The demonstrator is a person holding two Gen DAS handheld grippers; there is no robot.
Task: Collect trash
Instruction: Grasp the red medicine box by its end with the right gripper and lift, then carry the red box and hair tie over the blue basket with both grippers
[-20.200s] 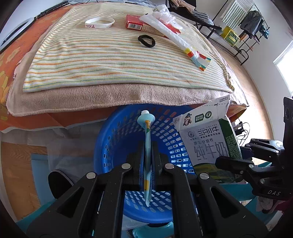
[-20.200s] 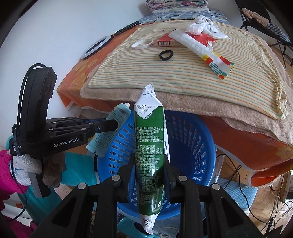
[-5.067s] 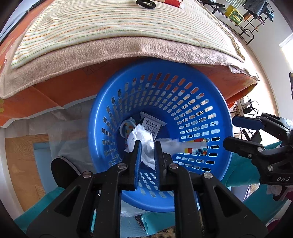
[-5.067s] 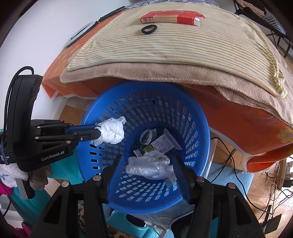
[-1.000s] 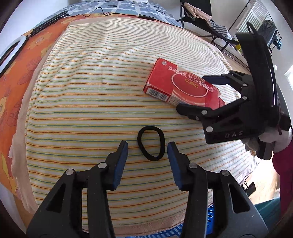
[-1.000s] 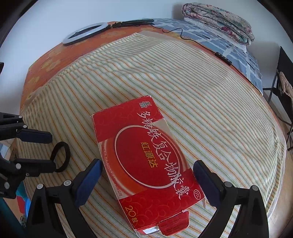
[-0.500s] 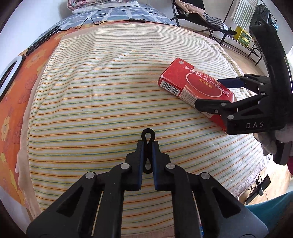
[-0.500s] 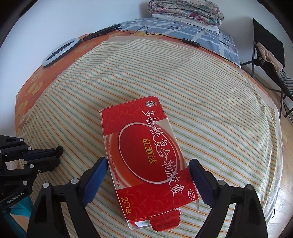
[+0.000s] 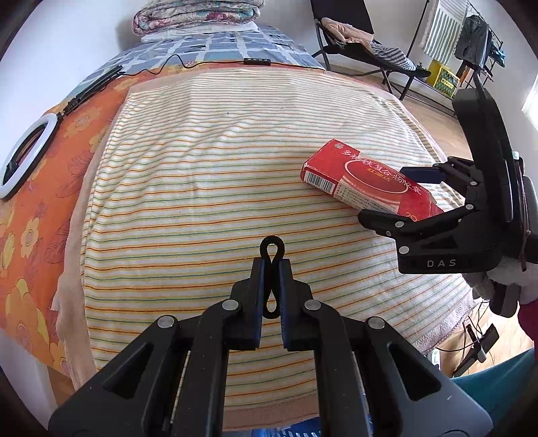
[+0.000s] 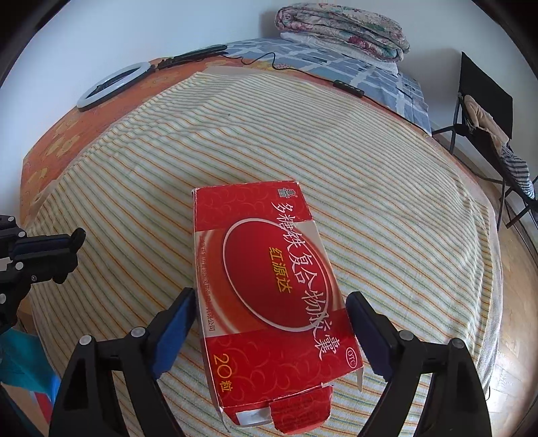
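Note:
My left gripper (image 9: 271,265) is shut on a black hair tie (image 9: 272,248), squeezed flat between the pads and held just above the striped blanket (image 9: 201,174). A red medicine box (image 10: 269,285) lies on the blanket (image 10: 386,188); it also shows in the left wrist view (image 9: 366,181) at the right. My right gripper (image 10: 270,331) is open, its blue pads on either side of the box's near end, close to its sides. The left gripper shows at the left edge of the right wrist view (image 10: 72,240).
A white ring light (image 9: 23,151) lies on the orange floral sheet (image 9: 30,235) at the left. Folded quilts (image 10: 343,32) sit at the far end of the bed. A folding chair (image 10: 484,111) stands at the right. The blue basket's rim (image 9: 296,428) peeks below the bed edge.
My left gripper closed on the hair tie and lifted it off the blanket. My right gripper's jaws narrowed around the red box, which has not moved.

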